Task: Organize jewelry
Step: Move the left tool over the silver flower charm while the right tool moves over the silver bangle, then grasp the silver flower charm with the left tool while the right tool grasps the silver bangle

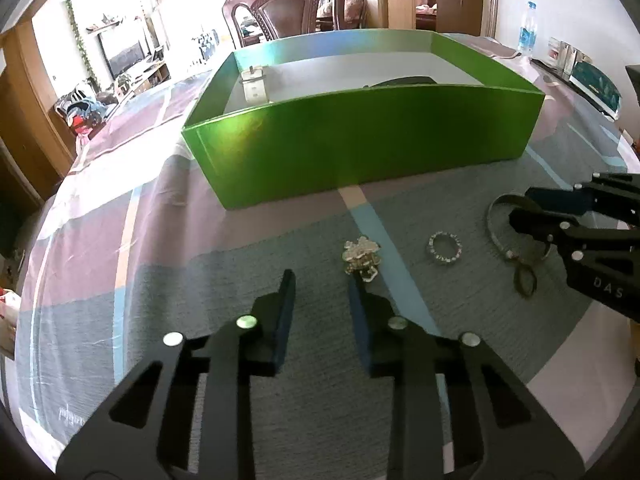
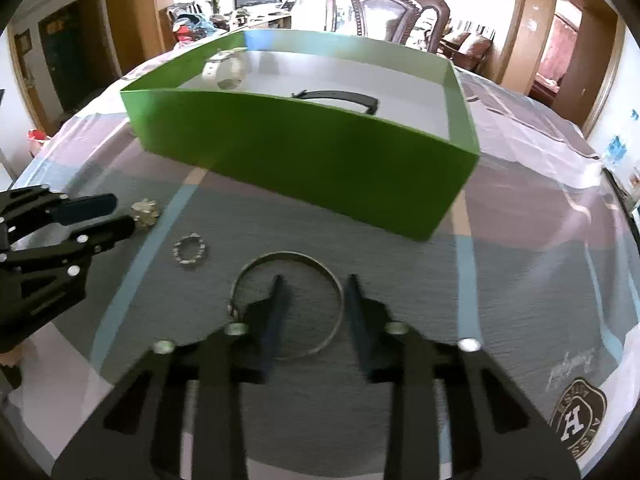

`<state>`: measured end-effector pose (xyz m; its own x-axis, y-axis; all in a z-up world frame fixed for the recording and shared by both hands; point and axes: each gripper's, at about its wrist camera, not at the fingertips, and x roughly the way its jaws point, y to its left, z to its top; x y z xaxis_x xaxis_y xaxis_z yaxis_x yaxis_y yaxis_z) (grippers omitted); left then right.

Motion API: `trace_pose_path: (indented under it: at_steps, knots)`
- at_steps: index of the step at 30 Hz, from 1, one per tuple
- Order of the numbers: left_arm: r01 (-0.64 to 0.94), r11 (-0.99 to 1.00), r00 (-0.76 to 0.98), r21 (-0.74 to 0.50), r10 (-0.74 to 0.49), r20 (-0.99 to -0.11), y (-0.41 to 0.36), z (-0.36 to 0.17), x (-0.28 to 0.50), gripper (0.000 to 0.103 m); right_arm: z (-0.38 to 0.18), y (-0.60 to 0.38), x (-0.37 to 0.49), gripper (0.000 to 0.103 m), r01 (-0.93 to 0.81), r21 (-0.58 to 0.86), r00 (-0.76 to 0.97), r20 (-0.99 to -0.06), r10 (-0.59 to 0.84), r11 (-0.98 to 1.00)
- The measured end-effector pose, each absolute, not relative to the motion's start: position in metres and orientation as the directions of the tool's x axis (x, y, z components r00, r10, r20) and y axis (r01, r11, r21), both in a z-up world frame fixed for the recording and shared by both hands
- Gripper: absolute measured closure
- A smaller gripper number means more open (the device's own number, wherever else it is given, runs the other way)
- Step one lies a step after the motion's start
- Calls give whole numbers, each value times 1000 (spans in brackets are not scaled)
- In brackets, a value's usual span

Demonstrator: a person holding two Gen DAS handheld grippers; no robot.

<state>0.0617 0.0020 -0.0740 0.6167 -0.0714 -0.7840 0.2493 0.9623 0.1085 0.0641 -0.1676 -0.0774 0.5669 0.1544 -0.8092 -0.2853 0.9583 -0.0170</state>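
Observation:
A green box (image 1: 360, 144) (image 2: 304, 152) stands on the cloth-covered table; inside lie a white watch (image 1: 253, 86) (image 2: 224, 69) and a black band (image 2: 340, 98). In front of it lie a silver brooch (image 1: 360, 256) (image 2: 145, 212), a beaded ring (image 1: 445, 248) (image 2: 191, 251) and a thin metal bangle (image 2: 338, 280) (image 1: 494, 224). My left gripper (image 1: 322, 280) (image 2: 116, 212) is open, its right finger tip touching the brooch's near edge. My right gripper (image 2: 314, 280) (image 1: 520, 204) is open and low over the bangle, its fingers straddling the bangle's right side.
A carved wooden chair (image 1: 286, 8) stands behind the table. A water bottle (image 1: 528, 28) and small boxes (image 1: 592, 80) sit at the table's far right. The striped cloth (image 1: 120, 260) covers the table; its left edge drops off near a doorway.

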Motion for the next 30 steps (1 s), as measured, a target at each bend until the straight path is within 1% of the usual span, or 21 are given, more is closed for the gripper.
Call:
trace_pose_path:
  at_steps: [1, 2, 5, 6, 12, 13, 16, 17, 18, 19, 21, 23, 24, 25, 30]
  knots:
    - [248, 963, 616, 106, -72, -784, 2, -74, 62, 76, -77, -166, 63, 92, -292, -19, 566, -809, 157, 956]
    - [245, 964, 616, 105, -72, -784, 3, -74, 62, 76, -78, -165, 63, 94, -295, -24, 567, -809, 155, 955]
    - [242, 964, 617, 106, -69, -784, 3, -74, 61, 76, -78, -162, 62, 95, -298, -38, 573, -807, 147, 954]
    - [243, 964, 619, 109, -67, -783, 3, -74, 61, 75, -78, -163, 62, 95, -297, -37, 573, -806, 147, 954]
    - [246, 962, 636, 120, -66, -769, 1, -71, 59, 53, -78, -164, 61, 95, -297, -35, 573, -806, 148, 954]
    - [245, 962, 642, 123, -66, -764, 0, -70, 58, 51, -78, -164, 61, 95, -297, -36, 574, -806, 148, 954]
    - [247, 960, 648, 130, -64, -759, -1, -70, 59, 51, -78, -164, 61, 95, -298, -40, 576, -804, 146, 954]
    - [248, 960, 647, 132, -63, -760, -1, -70, 59, 52, -78, -164, 61, 95, -297, -40, 576, -804, 146, 954]
    - [251, 959, 642, 131, -63, -764, -2, -71, 60, 57, -78, -164, 61, 95, -297, -39, 575, -805, 147, 954]
    - [252, 959, 638, 129, -65, -767, -1, -72, 60, 65, -78, -164, 61, 95, -297, -39, 575, -805, 147, 954]
    - [255, 960, 627, 117, -72, -776, -1, -73, 61, 74, -78, -164, 61, 95, -297, -39, 576, -805, 146, 954]
    - [253, 961, 620, 110, -73, -781, 0, -74, 62, 79, -78, -164, 61, 95, -297, -39, 576, -805, 146, 954]
    - [250, 962, 619, 109, -73, -782, 1, -74, 62, 84, -78, -164, 61, 95, -297, -38, 575, -805, 147, 954]
    - [250, 963, 617, 105, -75, -783, 1, -74, 62, 86, -78, -164, 61, 95, -295, -36, 575, -805, 148, 955]
    - [238, 968, 610, 80, -85, -788, 8, -72, 63, 88, -77, -167, 63, 96, -278, -6, 569, -807, 159, 961]
